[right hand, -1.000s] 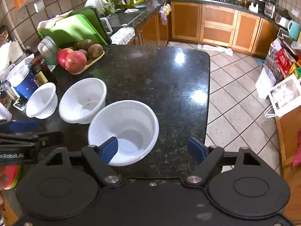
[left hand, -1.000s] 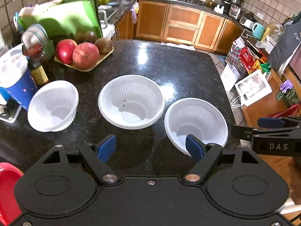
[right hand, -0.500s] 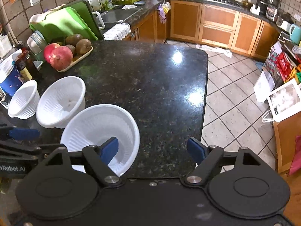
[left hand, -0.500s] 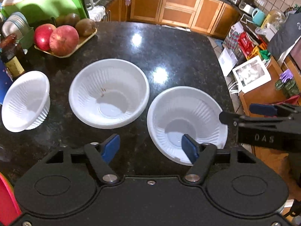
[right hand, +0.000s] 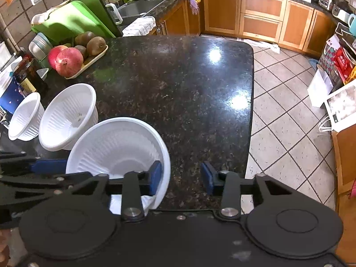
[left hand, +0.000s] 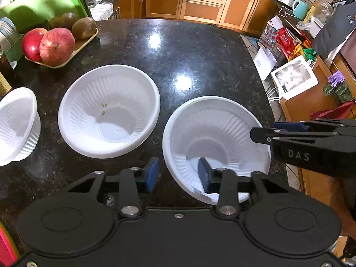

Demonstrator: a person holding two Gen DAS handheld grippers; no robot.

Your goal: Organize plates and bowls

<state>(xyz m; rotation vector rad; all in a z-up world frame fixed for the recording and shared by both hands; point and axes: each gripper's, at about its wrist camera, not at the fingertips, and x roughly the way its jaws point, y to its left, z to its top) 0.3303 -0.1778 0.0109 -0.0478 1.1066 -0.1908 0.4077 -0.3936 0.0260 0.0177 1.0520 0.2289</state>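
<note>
White plastic bowl [left hand: 213,133] on your granite counter [left hand: 173,51]: left gripper [left hand: 178,174] and right gripper [right hand: 181,178], jaws just narrowed, each straddle its rim unclamped.

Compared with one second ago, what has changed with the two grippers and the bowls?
Both grippers came down onto the nearest white bowl and their jaws have just been closing. The left gripper now straddles its near-left rim, the right gripper its right rim; the pads are not visibly pressing yet. The middle bowl, the small bowl and the fruit tray have not moved.
</note>
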